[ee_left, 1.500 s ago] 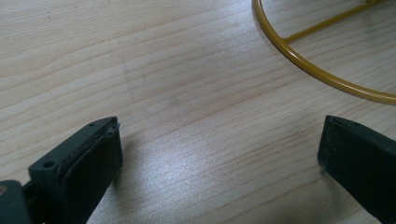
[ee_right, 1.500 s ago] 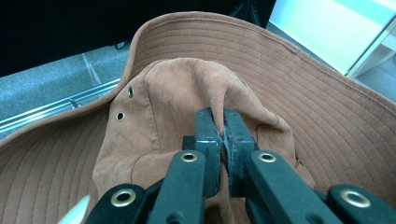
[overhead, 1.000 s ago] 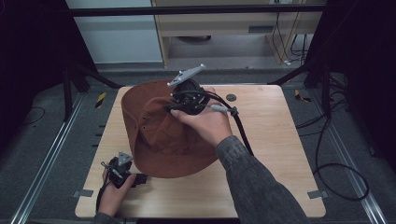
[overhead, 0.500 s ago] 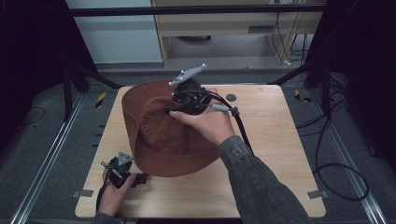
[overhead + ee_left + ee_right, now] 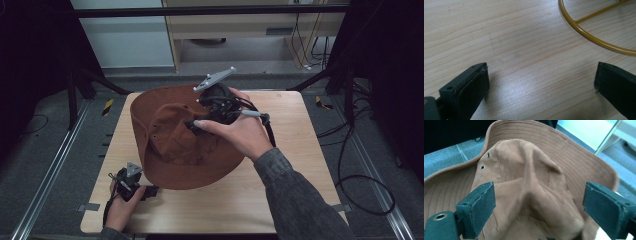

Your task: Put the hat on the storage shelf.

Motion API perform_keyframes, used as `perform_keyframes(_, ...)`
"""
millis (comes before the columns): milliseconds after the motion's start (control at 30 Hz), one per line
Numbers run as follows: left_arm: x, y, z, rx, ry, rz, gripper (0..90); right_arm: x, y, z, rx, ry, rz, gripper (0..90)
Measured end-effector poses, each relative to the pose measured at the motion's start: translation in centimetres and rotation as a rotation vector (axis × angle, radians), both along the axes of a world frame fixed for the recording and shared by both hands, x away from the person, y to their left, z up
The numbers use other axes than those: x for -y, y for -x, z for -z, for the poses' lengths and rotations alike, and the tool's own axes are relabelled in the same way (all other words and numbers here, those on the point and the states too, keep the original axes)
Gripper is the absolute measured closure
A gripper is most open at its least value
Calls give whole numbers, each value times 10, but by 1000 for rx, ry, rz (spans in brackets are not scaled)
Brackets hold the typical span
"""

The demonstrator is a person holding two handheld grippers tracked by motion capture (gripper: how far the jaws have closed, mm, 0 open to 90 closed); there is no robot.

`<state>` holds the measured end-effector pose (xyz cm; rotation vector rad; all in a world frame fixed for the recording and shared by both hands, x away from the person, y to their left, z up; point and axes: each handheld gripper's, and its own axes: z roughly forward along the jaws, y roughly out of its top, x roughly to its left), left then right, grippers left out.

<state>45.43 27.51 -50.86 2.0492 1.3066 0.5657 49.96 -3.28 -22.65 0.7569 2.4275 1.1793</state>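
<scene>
The right claw (image 5: 192, 125) has just been opening and stands wide over the hat (image 5: 172, 150), its pads off the cloth; the step looks like letting go of the crown. To do it well, the hand should lift clear before moving off, lest a pad snag a fold. The hat lies on the table (image 5: 300, 165), soft brown fabric, crumpled crown, stitched brim, small eyelets. The left claw (image 5: 541, 90) rests wide and empty on pale wood, near a yellow wire ring (image 5: 584, 35).
</scene>
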Motion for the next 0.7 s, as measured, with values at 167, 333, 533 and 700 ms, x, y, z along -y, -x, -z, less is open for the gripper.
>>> perform_keyframes(167,0,0,0,-1,-2,1,0,25,6,-3,23,-25,35,72)
perform_keyframes(333,1,0,0,0,-1,-3,0,50,9,2,31,-41,75,63)
perform_keyframes(533,1,1,0,3,2,-3,0,75,14,12,19,-68,118,63)
perform_keyframes(700,1,1,0,2,1,-4,0,89,18,18,14,-80,147,63)
